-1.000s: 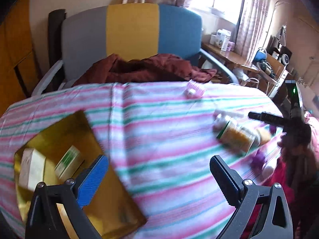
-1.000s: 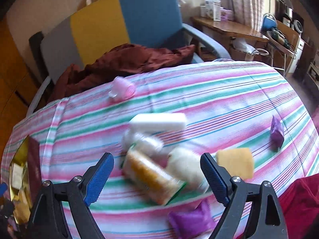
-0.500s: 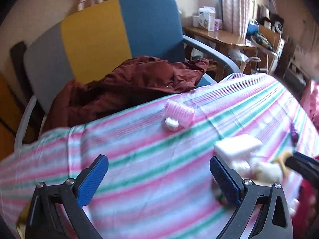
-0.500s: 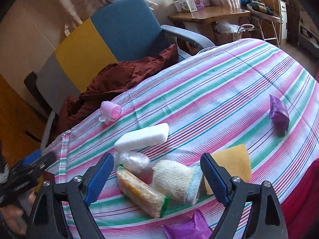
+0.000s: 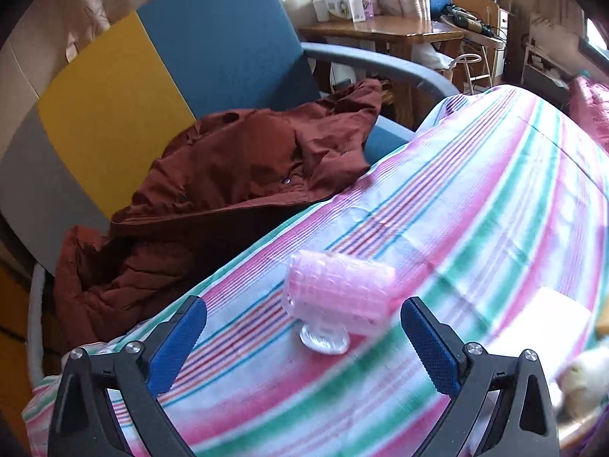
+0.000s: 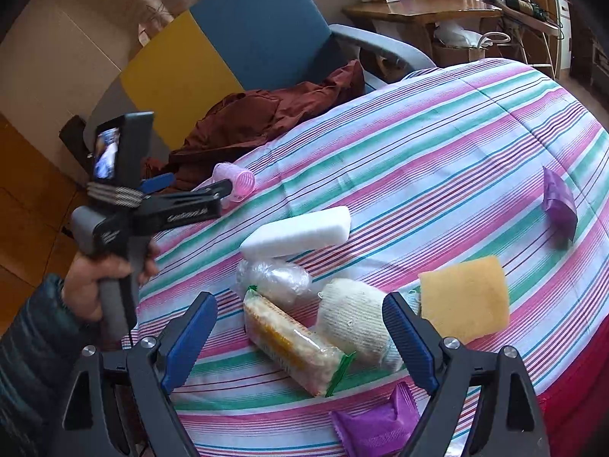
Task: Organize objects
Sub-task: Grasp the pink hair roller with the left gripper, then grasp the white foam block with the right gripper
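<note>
A pink hair roller [image 5: 338, 297] lies on the striped tablecloth near the far edge, just ahead of my open left gripper [image 5: 302, 337], between its fingers' line; it also shows in the right wrist view [image 6: 235, 184]. My left gripper [image 6: 190, 190] is seen there from the side. My right gripper [image 6: 300, 339] is open and empty above a snack packet [image 6: 293, 346], a white knitted roll [image 6: 356, 318] and a clear plastic ball [image 6: 274, 280]. A white block [image 6: 298, 232], yellow sponge [image 6: 466, 299] and two purple packets [image 6: 559, 202] [image 6: 375, 424] lie around.
A blue, yellow and grey armchair [image 5: 182, 61] with a dark red jacket [image 5: 236, 175] stands right behind the table's far edge. A wooden desk [image 6: 422, 9] with boxes is at the back right. The striped tablecloth [image 6: 437, 144] covers the table.
My left gripper swung from the gold tray on the left toward the far edge and closed in on the pink roller. The right gripper drew back a little; both stayed open.
</note>
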`<action>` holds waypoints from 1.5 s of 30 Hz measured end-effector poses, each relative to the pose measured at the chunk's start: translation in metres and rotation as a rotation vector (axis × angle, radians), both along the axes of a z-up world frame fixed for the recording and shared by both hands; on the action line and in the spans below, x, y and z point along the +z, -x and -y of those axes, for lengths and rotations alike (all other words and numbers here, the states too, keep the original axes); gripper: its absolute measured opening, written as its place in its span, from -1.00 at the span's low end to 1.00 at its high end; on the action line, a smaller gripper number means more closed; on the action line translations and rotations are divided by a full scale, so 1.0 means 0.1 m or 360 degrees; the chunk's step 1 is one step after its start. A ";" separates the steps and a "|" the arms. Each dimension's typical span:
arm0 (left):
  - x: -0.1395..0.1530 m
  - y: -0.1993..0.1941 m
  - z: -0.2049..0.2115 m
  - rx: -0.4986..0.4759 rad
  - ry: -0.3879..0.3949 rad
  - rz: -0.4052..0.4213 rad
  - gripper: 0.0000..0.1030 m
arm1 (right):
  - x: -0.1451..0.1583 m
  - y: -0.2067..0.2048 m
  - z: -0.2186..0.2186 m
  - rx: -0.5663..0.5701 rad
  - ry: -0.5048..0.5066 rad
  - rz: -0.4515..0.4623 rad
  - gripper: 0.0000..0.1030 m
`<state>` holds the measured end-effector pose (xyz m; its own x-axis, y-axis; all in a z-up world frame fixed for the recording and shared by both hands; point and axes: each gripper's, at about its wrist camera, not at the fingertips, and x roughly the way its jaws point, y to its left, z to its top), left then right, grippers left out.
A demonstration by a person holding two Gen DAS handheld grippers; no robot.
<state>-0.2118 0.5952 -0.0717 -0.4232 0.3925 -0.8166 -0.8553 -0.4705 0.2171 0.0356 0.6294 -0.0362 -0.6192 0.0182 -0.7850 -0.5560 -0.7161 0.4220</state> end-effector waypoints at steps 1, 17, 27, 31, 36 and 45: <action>-0.03 0.03 -0.03 0.0001 -0.0008 0.0011 0.99 | 0.00 0.00 0.00 0.0002 -0.0002 0.0005 0.75; 0.07 -0.28 0.56 0.0092 -0.0138 0.0211 0.26 | -0.07 0.00 -0.03 -0.0028 -0.0044 0.0079 0.75; 0.70 -0.89 1.73 0.0209 -0.0361 0.0289 0.26 | -0.07 0.23 0.21 0.0136 -0.0149 0.0115 0.80; 0.82 -1.07 2.01 0.0205 -0.0418 0.0325 0.26 | -0.06 0.27 0.00 0.0033 0.0082 0.0040 0.80; 0.89 -1.21 2.29 0.0214 -0.0474 0.0392 0.27 | -0.11 0.37 -0.35 -0.0200 0.0242 0.0001 0.80; 0.90 -1.17 2.64 0.0305 -0.0518 0.0472 0.27 | -0.55 0.78 -0.60 -0.0264 0.0421 0.0162 0.42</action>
